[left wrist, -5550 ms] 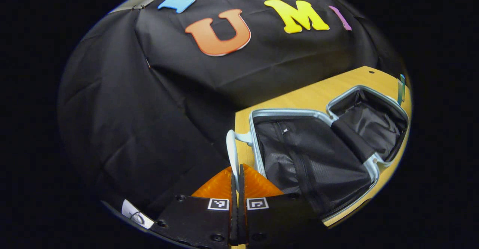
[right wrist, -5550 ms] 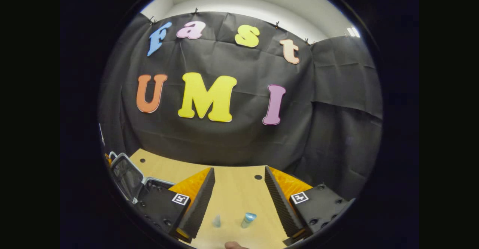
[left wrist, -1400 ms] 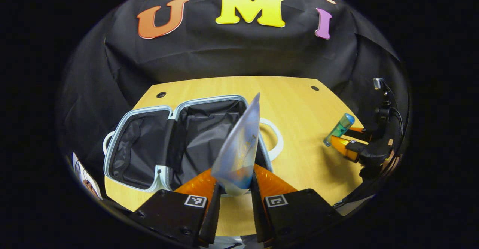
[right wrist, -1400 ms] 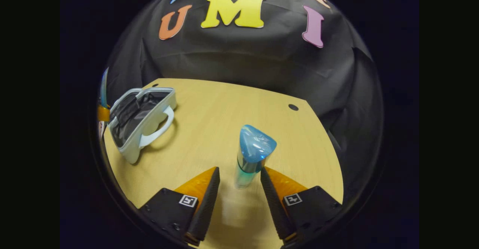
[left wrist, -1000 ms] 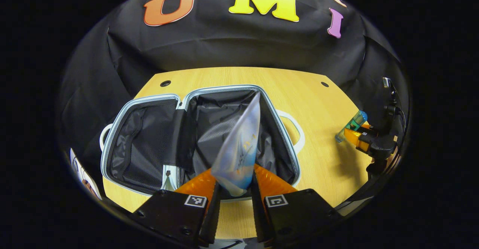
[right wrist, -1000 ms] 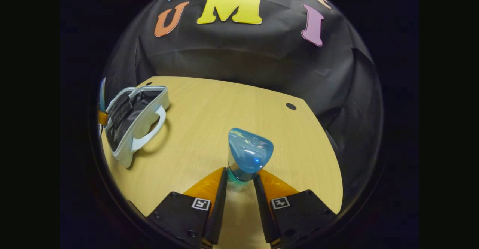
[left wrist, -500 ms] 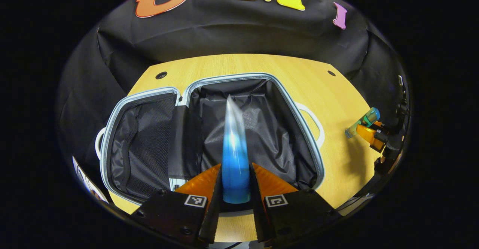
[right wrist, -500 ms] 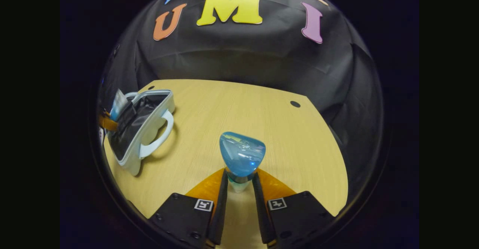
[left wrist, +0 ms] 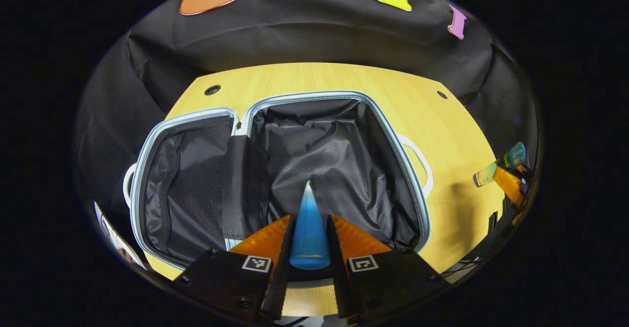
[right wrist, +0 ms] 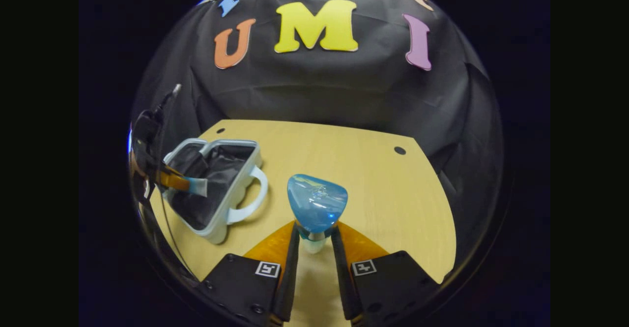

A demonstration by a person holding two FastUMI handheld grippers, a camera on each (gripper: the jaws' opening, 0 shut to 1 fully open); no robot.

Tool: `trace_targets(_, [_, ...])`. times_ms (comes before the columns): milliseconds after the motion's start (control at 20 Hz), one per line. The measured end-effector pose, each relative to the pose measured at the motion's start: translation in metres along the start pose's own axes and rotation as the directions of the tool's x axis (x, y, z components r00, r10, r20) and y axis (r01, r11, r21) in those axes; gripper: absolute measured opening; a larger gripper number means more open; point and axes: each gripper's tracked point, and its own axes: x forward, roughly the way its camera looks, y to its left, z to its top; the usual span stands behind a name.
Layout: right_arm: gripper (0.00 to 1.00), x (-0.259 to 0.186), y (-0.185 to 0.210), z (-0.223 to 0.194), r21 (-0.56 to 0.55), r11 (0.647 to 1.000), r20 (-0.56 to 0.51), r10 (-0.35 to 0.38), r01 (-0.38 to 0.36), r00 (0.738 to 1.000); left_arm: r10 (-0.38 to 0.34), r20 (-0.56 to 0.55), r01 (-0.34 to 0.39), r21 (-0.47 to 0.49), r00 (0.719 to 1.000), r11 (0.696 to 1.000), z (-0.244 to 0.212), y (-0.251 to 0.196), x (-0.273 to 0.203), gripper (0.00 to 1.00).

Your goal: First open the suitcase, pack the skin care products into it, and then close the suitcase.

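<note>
Suitcase [left wrist: 275, 102] open on counter [left wrist: 442, 135]. Left gripper [left wrist: 308, 228] jaws clamp tube [left wrist: 308, 228] over right half, unreleased. Right gripper [right wrist: 314, 241] jaws clamp bottle [right wrist: 317, 204], suitcase at 10 o'clock. Packing, closing left.

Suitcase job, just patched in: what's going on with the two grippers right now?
The suitcase lies open on the wooden table, both halves showing black lining. The left gripper is shut on a blue tube and holds it over the right half, not yet released. Off to the side, the right gripper is shut on a blue-capped bottle, above the table. Nothing can be seen lying inside the suitcase yet.
</note>
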Motion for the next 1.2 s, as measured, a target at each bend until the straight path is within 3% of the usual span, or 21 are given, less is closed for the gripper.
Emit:
trace_targets(100, [0.36,-0.007,0.024,0.013,-0.017,0.999,0.004,0.044,-0.044,0.999,-0.011,-0.002,0.011,-0.025,1.0,1.0,-0.007,0.004,0.0,0.48])
trace_targets(200, [0.36,-0.009,0.051,0.025,-0.032,0.996,0.008,0.087,-0.087,0.996,-0.019,0.019,0.02,-0.046,1.0,0.999,-0.008,0.012,0.003,0.6])
trace_targets(300, [0.36,-0.005,0.076,0.035,-0.048,0.992,0.001,0.115,-0.114,0.993,-0.038,0.007,0.039,-0.085,0.999,0.996,-0.015,0.013,0.003,0.85])
trace_targets(350, [0.36,-0.003,0.089,0.04,-0.051,0.99,-0.002,0.133,-0.133,0.991,-0.045,0.011,0.046,-0.101,0.999,0.994,-0.016,0.016,0.001,0.76])
trace_targets(650, [0.36,0.02,0.178,0.042,-0.087,0.967,-0.101,0.231,-0.24,0.968,-0.05,0.214,0.058,-0.033,0.976,0.998,0.0,0.046,-0.043,0.81])
trace_targets(750, [0.36,0.032,0.206,0.031,-0.073,0.96,-0.166,0.256,-0.271,0.952,-0.03,0.274,0.039,-0.028,0.961,0.999,-0.004,0.064,-0.059,0.89])
trace_targets(950, [0.36,0.054,0.238,-0.007,-0.056,0.96,-0.317,0.243,-0.274,0.917,0.029,0.319,-0.001,-0.089,0.947,0.996,-0.031,0.106,-0.077,0.92])
trace_targets(1200, [0.36,0.075,0.248,-0.038,-0.002,0.971,-0.438,0.213,-0.238,0.873,0.131,0.295,-0.062,-0.231,0.947,0.971,-0.064,0.162,-0.076,0.92])
